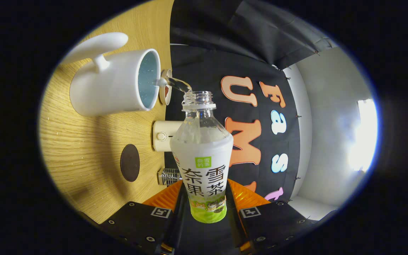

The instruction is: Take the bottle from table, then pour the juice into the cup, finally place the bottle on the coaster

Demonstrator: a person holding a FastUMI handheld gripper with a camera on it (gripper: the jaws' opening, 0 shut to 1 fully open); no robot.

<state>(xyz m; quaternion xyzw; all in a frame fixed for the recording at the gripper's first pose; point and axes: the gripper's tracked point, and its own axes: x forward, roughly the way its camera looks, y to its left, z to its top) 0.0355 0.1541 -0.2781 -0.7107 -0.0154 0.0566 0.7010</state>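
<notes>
A light wooden table with a fine straight grain carries everything here, and the large white ceramic cup with a curved handle and pale blue inside stands on it as the biggest thing. Near the cup, a flat round dark brown coaster lies on bare wood. Further back from the cup toward the black cloth wall sit a small cream-coloured box with a round knob, a clear ribbed glass and a small round container.
</notes>
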